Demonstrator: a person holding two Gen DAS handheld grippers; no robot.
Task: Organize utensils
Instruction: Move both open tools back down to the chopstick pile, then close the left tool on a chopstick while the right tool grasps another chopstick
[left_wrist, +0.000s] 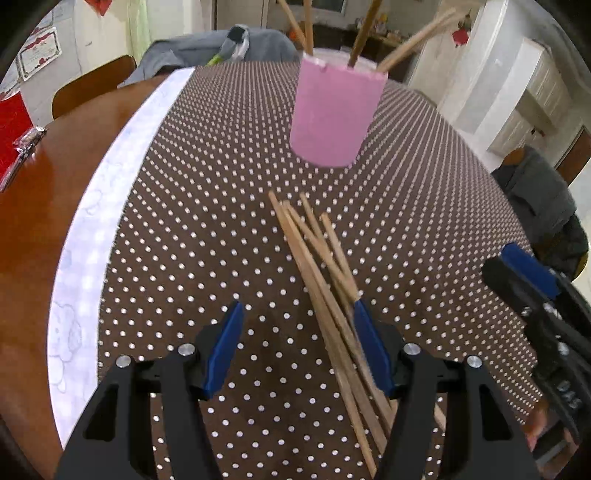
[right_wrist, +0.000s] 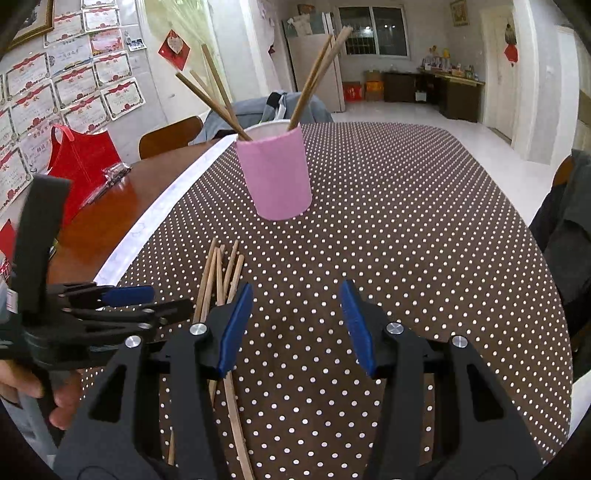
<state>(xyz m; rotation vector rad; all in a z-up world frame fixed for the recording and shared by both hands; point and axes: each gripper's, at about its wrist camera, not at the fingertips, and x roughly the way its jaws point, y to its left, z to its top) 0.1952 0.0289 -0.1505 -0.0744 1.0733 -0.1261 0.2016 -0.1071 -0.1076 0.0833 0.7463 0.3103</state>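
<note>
Both claws released, above the loose chopsticks (left_wrist: 325, 291) on the table (left_wrist: 221, 221).
I see left claw (left_wrist: 297, 347) straddling the pile; only right claw (right_wrist: 295, 325) view shows the pink cup (right_wrist: 275, 173) rim.

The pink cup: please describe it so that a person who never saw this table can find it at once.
On the brown tablecloth with white dots, look toward the far side from the loose chopsticks lying flat. The pink cup stands there upright. It is the only pink thing, and several chopsticks stick out of its top.
</note>
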